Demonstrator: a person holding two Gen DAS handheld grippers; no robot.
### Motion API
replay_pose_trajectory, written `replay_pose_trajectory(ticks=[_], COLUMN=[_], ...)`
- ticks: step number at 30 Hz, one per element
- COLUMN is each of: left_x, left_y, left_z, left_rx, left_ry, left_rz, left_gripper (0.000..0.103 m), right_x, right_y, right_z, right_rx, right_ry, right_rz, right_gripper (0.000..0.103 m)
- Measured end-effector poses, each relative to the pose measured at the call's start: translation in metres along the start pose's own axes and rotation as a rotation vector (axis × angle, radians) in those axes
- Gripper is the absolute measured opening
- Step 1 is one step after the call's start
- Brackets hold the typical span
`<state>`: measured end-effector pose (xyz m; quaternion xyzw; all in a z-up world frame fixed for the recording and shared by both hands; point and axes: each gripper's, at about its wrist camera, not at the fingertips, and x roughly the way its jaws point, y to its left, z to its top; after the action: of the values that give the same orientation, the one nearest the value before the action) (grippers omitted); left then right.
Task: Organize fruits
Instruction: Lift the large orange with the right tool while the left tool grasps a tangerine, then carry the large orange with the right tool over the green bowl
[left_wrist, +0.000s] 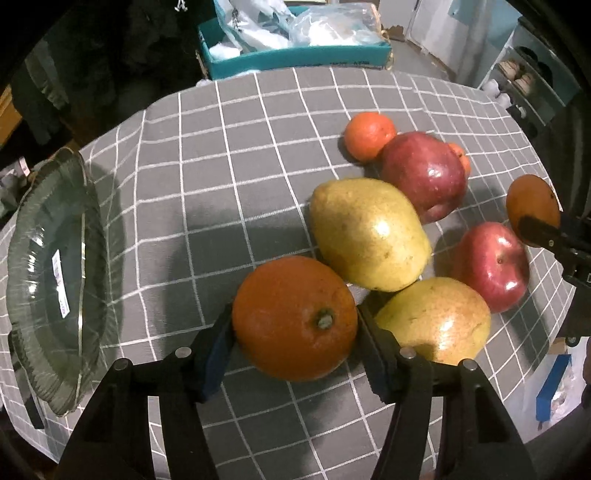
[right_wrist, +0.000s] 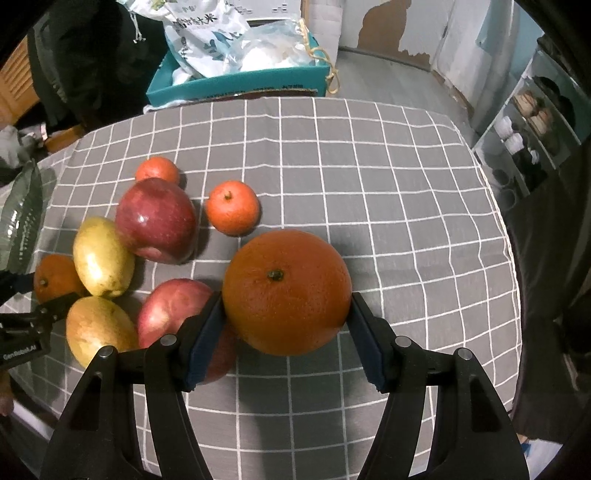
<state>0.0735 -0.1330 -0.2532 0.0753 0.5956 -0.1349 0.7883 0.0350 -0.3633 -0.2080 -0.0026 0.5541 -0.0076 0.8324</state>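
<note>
Bench (left_wrist: 258, 129) has a checked grey cloth, glass bowl (left_wrist: 48, 280) sitting at its left edge. Fruit's piled mid-bench: pears, apples, tangerines. Left gripper (left_wrist: 295, 325) has its fingers clamped on one orange (left_wrist: 291, 317); right gripper (right_wrist: 286, 306) is clamped on another orange (right_wrist: 286, 291), beside an apple (right_wrist: 173, 310).

A grey tablecloth with a white grid (left_wrist: 229, 155) covers the table. Beyond its far edge sits a teal cardboard box (right_wrist: 236, 86) stuffed with plastic bags (right_wrist: 207, 40). At the right, a pale shelf unit (right_wrist: 532, 122) holds shoes.
</note>
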Motion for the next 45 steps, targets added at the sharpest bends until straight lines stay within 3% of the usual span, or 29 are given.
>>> replay_pose_trajectory(ticks=[21,45], left_x=[-0.091,-0.168], left_y=[0.021,0.06], left_z=[0.005,-0.01], left_rx=[-0.073,-0.145], left_ry=[-0.237,-0.408], left_rz=[0.011,0.002], left_gripper=[0.063,0.063], right_x=[-0.07,-0.14], right_y=[0.036,0.096], right_z=[0.021,0.042], right_rx=[-0.056,-0.122], right_ry=[-0.193,-0.359], right_rz=[-0.003,0.086], right_gripper=[0.066,0.066])
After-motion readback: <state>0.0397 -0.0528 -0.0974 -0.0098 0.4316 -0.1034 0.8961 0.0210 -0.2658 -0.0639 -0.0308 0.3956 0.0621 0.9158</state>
